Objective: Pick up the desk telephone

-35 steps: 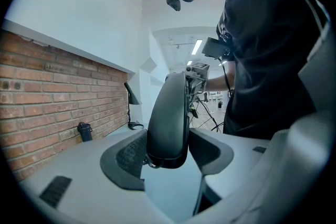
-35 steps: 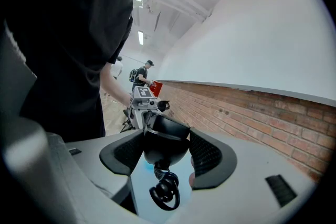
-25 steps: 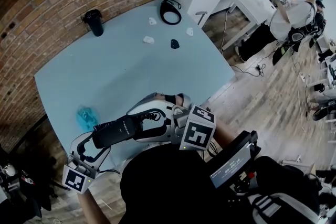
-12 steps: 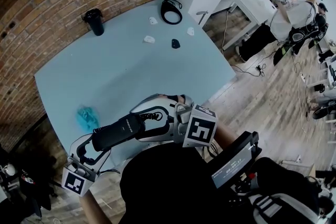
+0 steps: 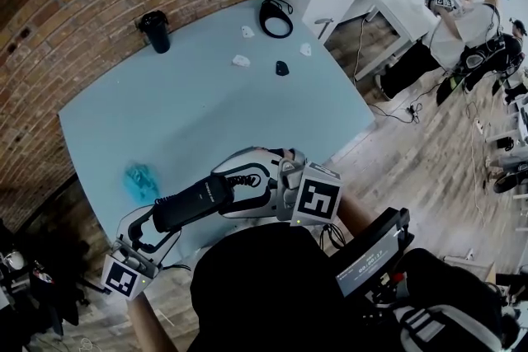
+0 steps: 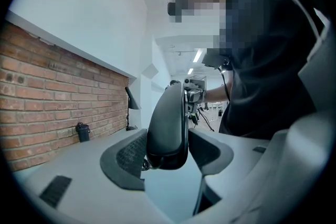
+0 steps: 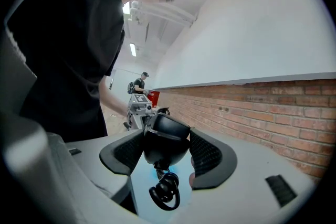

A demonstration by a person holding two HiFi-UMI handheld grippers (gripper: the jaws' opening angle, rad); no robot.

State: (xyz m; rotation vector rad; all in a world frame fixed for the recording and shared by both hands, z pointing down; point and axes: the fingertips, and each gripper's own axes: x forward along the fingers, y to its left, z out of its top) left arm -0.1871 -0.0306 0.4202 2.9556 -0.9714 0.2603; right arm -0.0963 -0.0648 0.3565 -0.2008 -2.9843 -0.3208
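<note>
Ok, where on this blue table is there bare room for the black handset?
Bare: the middle of the light blue table, from the crumpled teal wad at its near-left edge to the far end. Crowded there: black cup, black ring-shaped lamp base, small white pieces. Black telephone handset: above the near edge.

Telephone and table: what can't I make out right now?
Head view: telephone underside, hidden by its own body.
Head view: table's near edge, hidden by the person's head.
Right gripper view: coiled cord's far end, lost within its own loop.
Head view: small far objects, too small to identify.
</note>
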